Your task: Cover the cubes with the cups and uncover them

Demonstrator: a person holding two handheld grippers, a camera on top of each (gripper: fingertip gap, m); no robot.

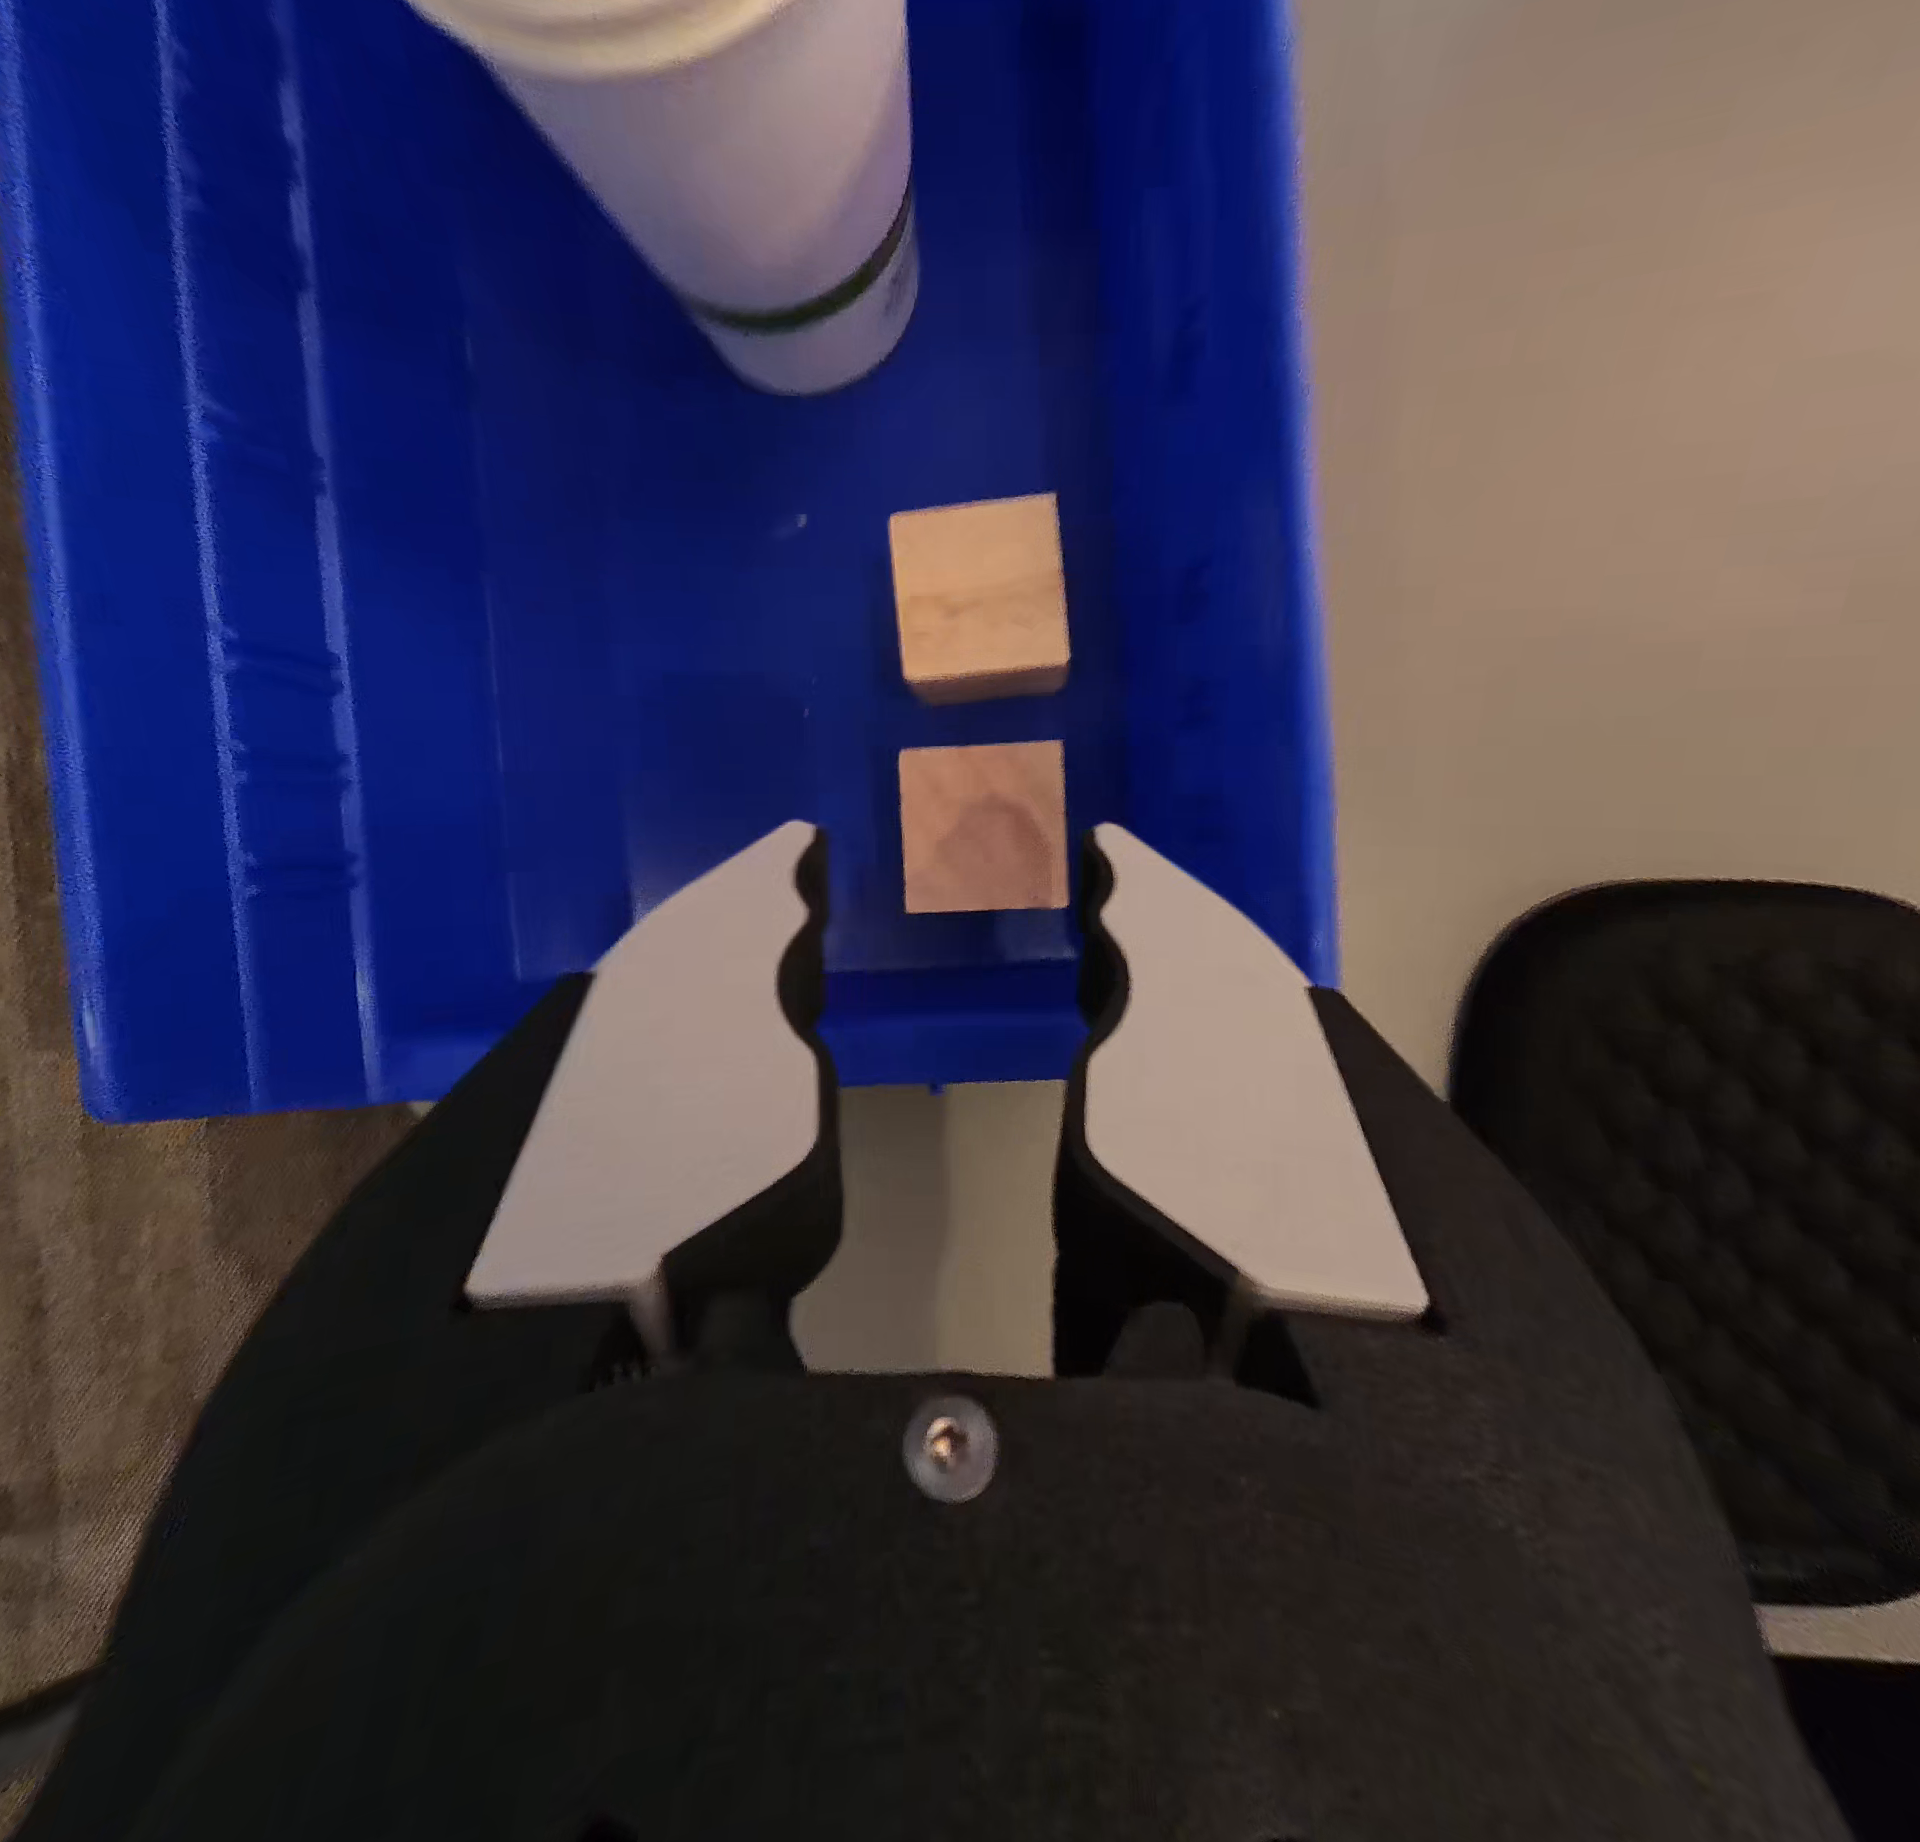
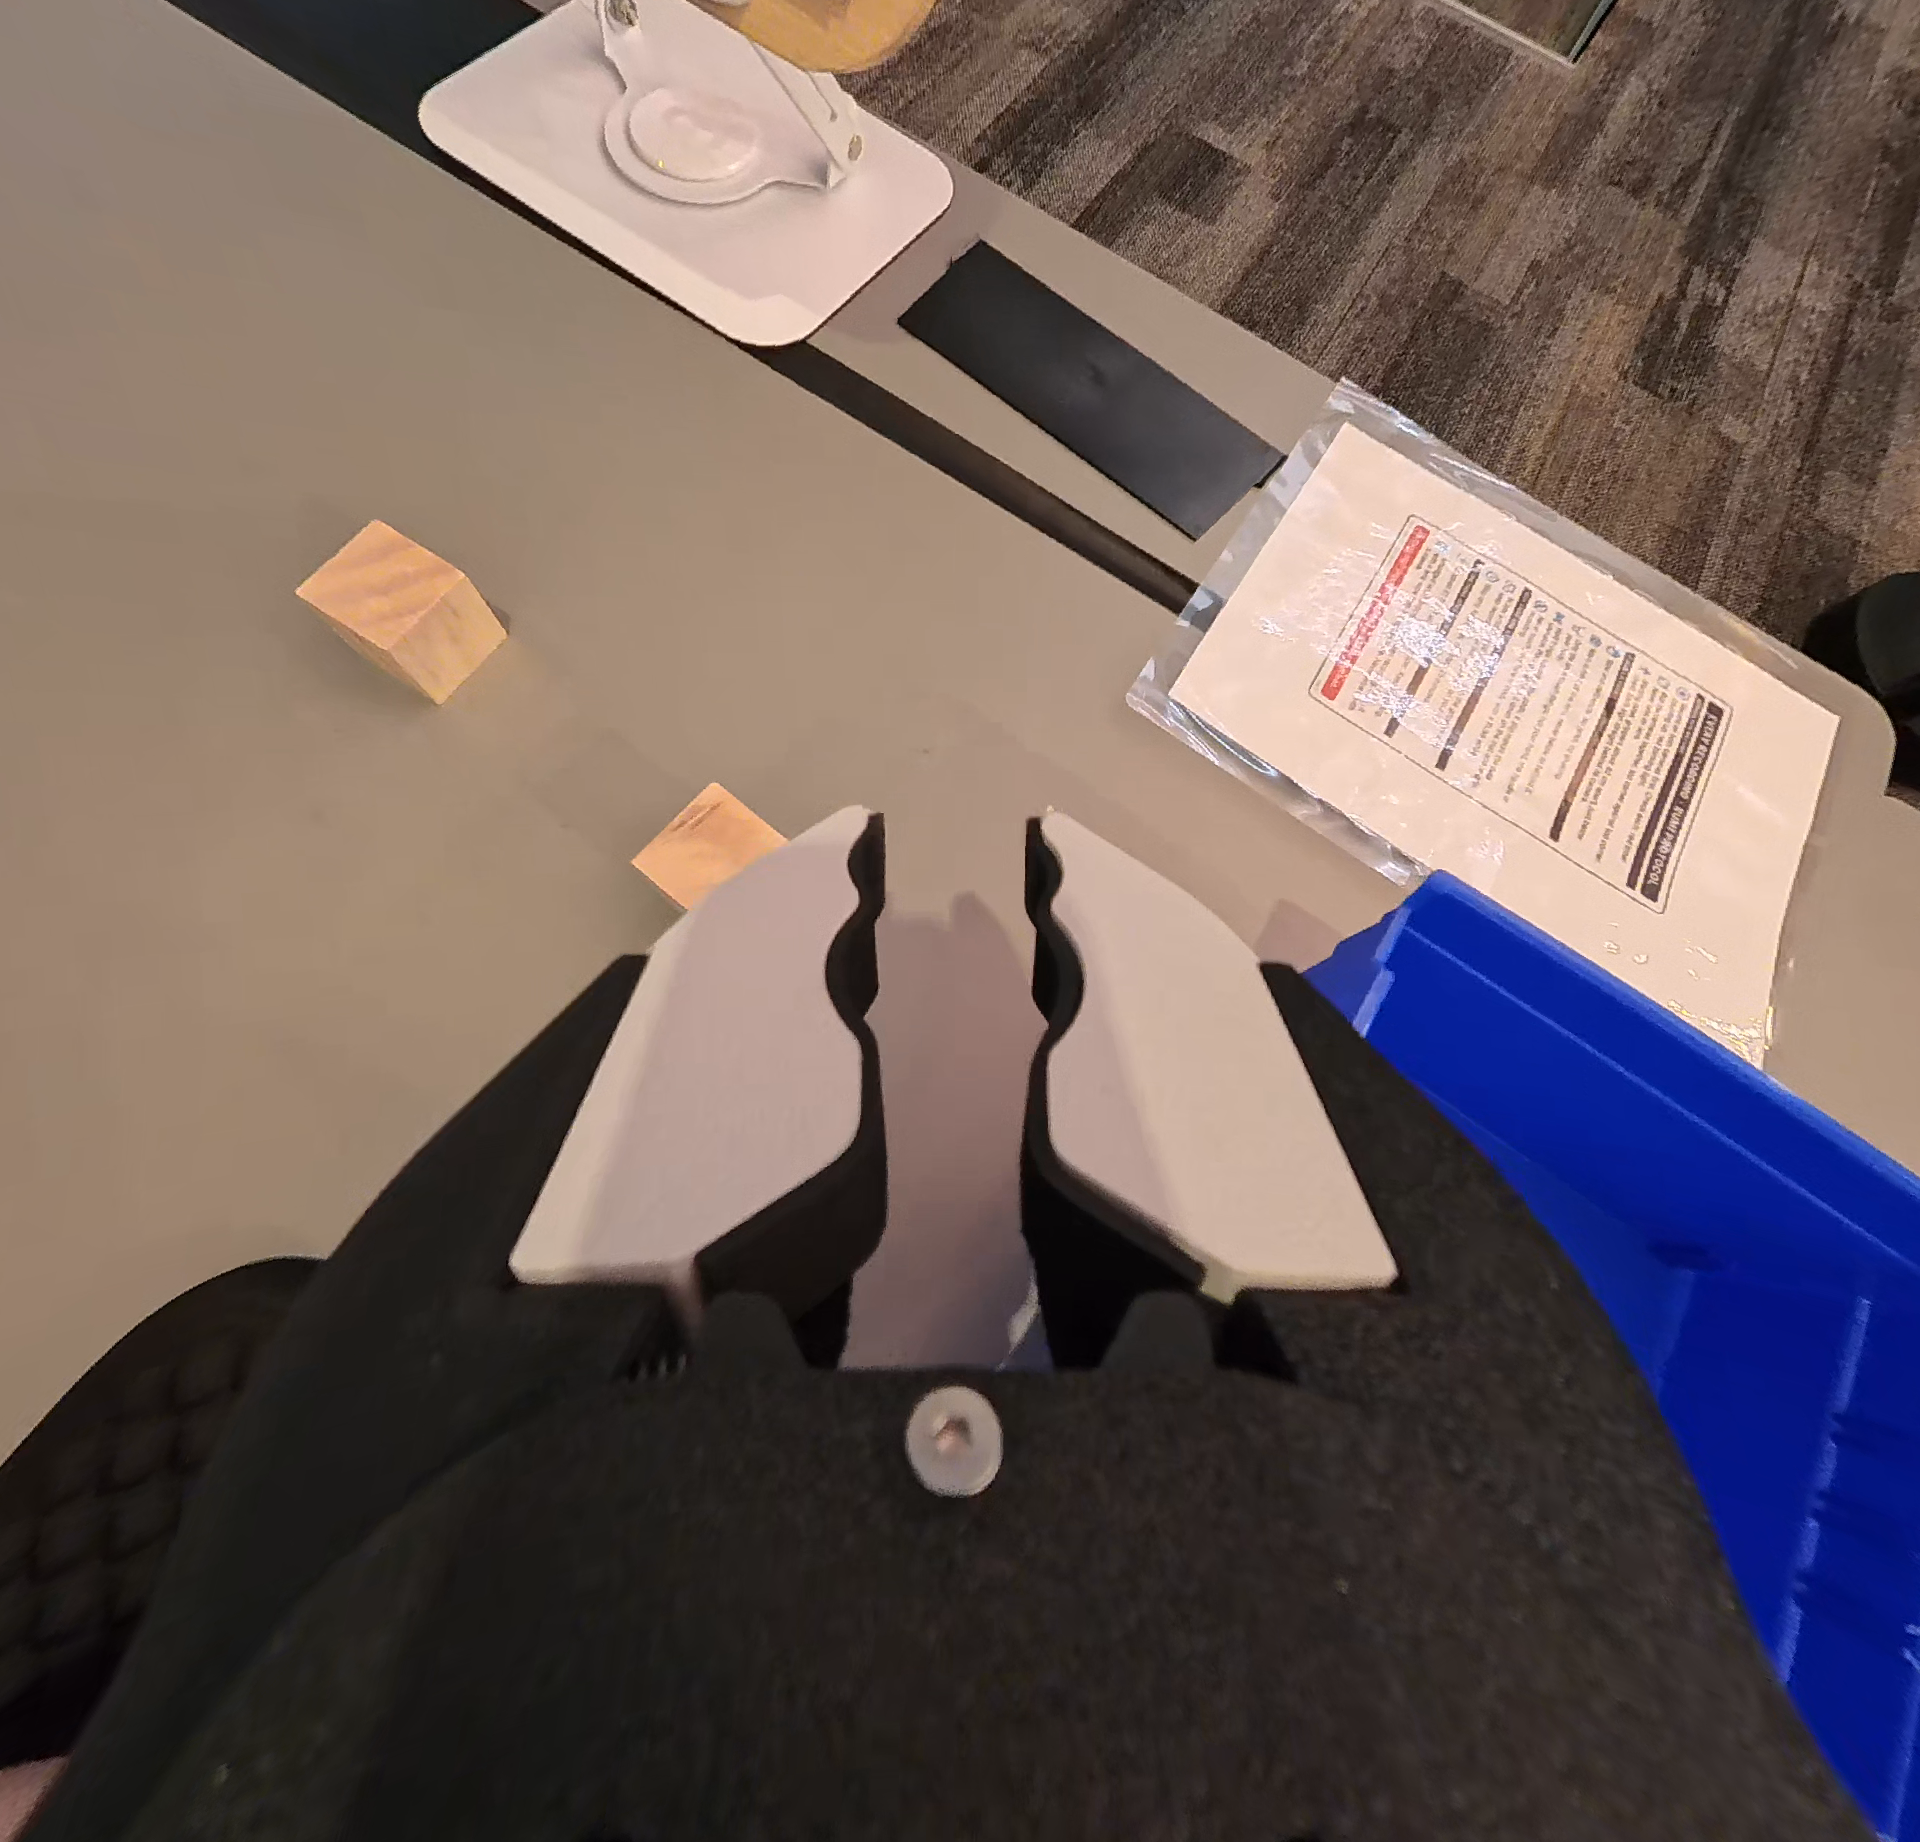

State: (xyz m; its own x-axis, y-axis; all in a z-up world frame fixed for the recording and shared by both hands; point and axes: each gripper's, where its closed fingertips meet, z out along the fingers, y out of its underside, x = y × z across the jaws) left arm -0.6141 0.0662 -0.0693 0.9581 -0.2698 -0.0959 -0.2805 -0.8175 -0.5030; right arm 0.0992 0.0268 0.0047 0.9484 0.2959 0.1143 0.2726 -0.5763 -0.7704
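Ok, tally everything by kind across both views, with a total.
Wooden cubes: 4, two in the bin, two on the table
Stack of paper cups: 1
Blue bin: 1
Bagged printed sheet: 1
Total: 7

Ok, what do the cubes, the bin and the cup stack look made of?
Cubes: bare, matt wood, with visible grain; the nearer one is darker. Bin: glossy blue moulded plastic, with ribbed walls and sheen. Cup stack: white, matt, probably paper, with nested rims and a dark band near the base; blurred, so plastic is possible.
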